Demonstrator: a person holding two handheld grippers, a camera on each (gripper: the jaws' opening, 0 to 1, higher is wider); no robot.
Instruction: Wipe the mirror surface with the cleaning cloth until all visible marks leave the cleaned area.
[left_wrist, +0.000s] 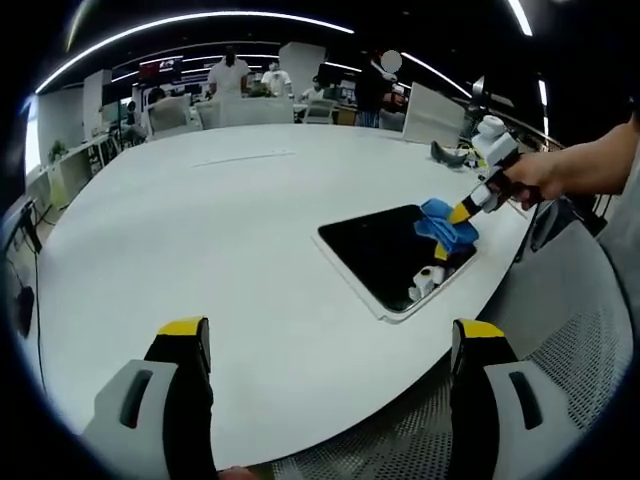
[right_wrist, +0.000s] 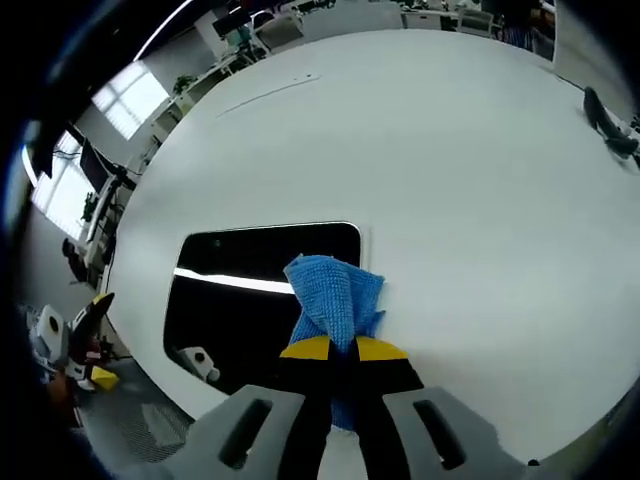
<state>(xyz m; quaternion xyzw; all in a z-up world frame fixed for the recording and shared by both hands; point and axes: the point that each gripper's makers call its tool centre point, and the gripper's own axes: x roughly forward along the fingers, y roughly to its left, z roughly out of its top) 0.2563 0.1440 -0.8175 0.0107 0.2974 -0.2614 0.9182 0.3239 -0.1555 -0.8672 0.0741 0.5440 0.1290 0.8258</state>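
I am holding my left gripper (left_wrist: 330, 350) wide apart, gripping nothing, above the white table (left_wrist: 200, 230) | my right gripper (right_wrist: 343, 349) is pinching the blue cleaning cloth (right_wrist: 335, 295), jaws closed on it | the cloth is resting on the mirror (right_wrist: 250, 285) at its edge | people are standing far behind (left_wrist: 232, 72)

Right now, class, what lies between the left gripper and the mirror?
In the left gripper view, only bare white table lies between the open left gripper and the mirror. Nothing stands on that stretch.
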